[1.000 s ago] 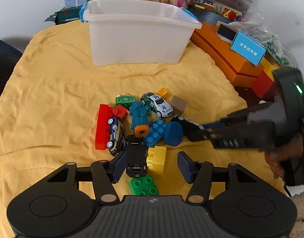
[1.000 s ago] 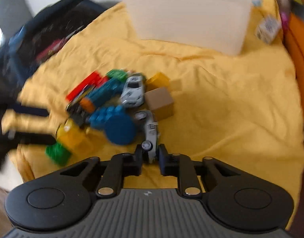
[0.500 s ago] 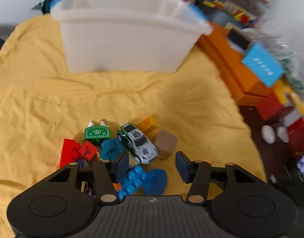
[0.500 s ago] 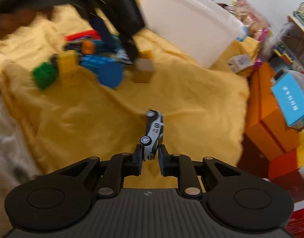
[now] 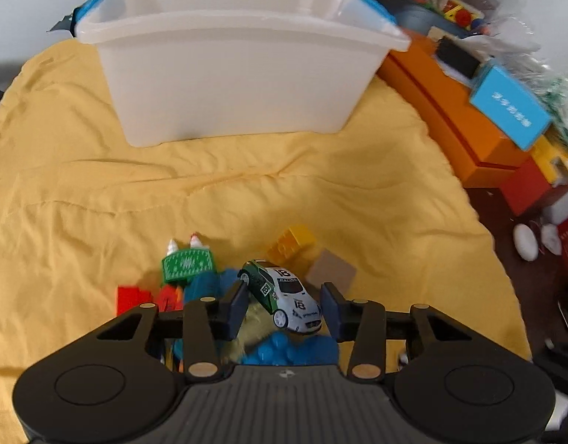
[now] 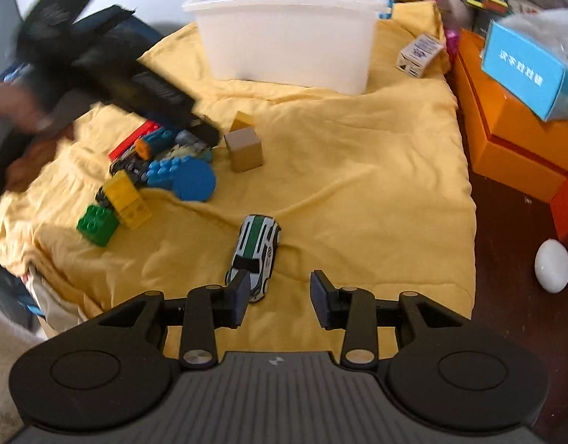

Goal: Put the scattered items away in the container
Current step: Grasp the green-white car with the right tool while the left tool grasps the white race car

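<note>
My open left gripper (image 5: 283, 305) straddles the numbered car (image 5: 280, 296); my right gripper (image 6: 277, 296) gapes empty. Next: close, carry to the bin (image 5: 232, 74).

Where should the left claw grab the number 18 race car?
Best across its two long sides, mid-body between the wheels, coming down from above. The number 18 race car lies slantwise between the open left claw fingers, propped on the blue blocks, so turning the claw to match its slant probably helps.

We hold our left gripper (image 5: 283, 302) spread wide at lower centre of its frame; our right gripper (image 6: 277, 293) likewise gapes, empty.
</note>
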The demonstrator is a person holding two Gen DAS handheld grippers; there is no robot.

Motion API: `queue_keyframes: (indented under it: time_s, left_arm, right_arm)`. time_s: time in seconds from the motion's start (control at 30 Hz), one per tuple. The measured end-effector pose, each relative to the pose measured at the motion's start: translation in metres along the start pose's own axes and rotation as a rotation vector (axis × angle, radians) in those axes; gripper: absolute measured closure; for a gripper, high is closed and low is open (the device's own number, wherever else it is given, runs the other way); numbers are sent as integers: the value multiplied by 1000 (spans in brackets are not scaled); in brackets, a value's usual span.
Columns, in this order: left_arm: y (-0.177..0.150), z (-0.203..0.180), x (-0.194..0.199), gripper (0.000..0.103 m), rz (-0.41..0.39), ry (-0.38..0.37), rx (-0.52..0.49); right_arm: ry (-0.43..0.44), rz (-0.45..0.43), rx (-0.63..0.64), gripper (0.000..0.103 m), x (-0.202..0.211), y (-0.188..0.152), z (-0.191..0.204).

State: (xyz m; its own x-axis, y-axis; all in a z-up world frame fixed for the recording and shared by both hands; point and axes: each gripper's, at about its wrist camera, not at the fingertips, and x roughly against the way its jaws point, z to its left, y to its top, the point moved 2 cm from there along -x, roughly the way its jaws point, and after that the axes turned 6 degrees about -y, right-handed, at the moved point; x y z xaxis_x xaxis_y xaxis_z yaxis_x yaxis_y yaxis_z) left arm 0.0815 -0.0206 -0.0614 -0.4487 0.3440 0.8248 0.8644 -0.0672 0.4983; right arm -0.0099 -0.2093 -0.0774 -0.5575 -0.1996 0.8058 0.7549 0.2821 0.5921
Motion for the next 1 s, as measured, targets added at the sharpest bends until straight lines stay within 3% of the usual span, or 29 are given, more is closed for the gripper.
queue_keyframes:
  time_s: [0.1,0.2,0.27,0.43,0.57,0.67,0.83,1.0]
  left_arm:
    - [-17,-4,22,58,-6,-70,18]
    - [-40,-13,39,72,10,-142,20]
    - [-53,-19,39,72,35,-190,25]
    - [-75,-28,18,71,98,-118,-25]
    - [-82,-34,29,68,61,-81,-76]
    - [-86,-41,34,57,55,-117,-108]
    - [-91,-56,20,57,108,-188,-120]
    - [-88,-50,3,59,124,-220,-2]
  right_arm:
    - [7,-10,-13,63,-3,5,-1]
    - [41,-4,-25,58,-8,8,-1]
    - [70,14,-34,58,-14,9,1]
    - [94,48,-32,54,-31,14,9]
    - [54,45,28,59,-37,15,14]
    - [70,53,-1,61,-42,17,7]
    - [3,27,113,70,-35,14,10]
    - [-13,22,138,70,-24,7,5]
